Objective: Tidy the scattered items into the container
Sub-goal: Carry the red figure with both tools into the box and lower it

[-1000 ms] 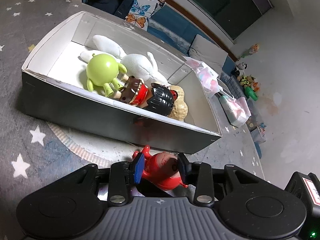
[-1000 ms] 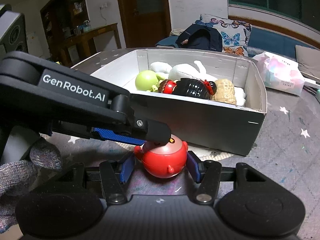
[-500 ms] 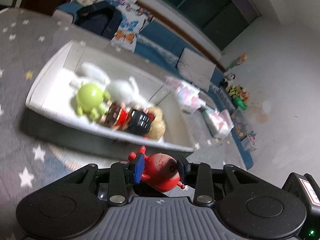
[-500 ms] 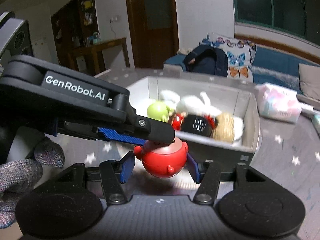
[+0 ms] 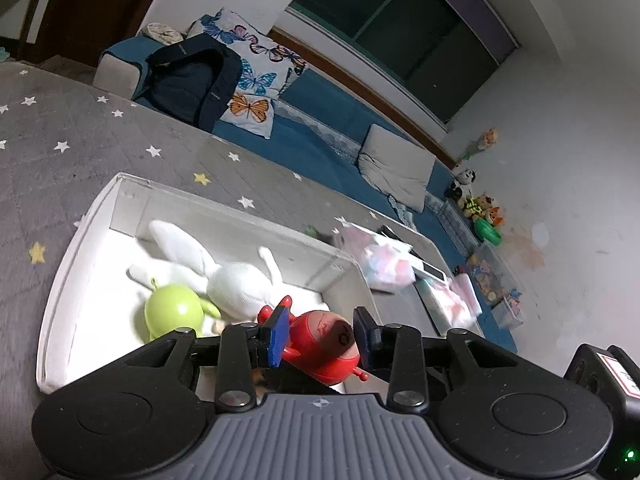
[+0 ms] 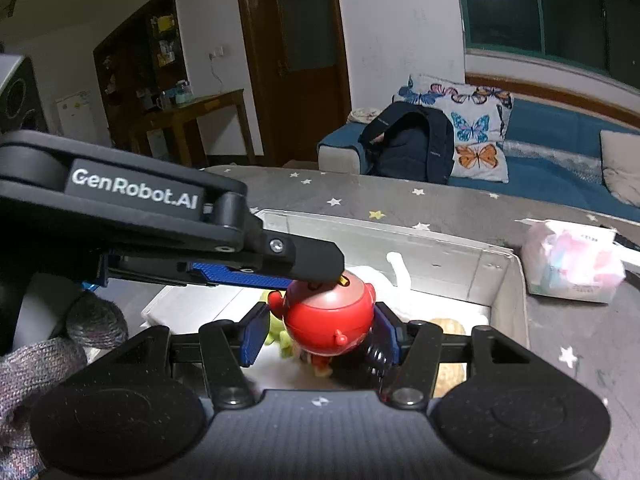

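Observation:
Both grippers hold one round red toy [image 5: 322,344], which also shows in the right wrist view [image 6: 330,318]. My left gripper [image 5: 320,334] is shut on it. My right gripper [image 6: 320,330] is shut on it from another side, and the left gripper's fingers [image 6: 280,258] cross over its top. The toy hangs above the white box [image 5: 60,280], over its near part. In the box lie a green alien toy [image 5: 172,312], a white plush rabbit [image 5: 236,284] and, partly hidden, a dark-haired doll [image 6: 356,364] and a tan toy [image 6: 450,328].
The box [image 6: 516,300] stands on a grey star-patterned cloth [image 5: 60,136]. A pink-and-white tissue pack [image 6: 572,264] lies right of the box. A blue sofa with butterfly cushions [image 5: 256,80] and a dark backpack [image 5: 192,80] lies behind.
Both grippers have lifted the red toy off the cloth in front of the box and carried it up and forward over the box's near wall.

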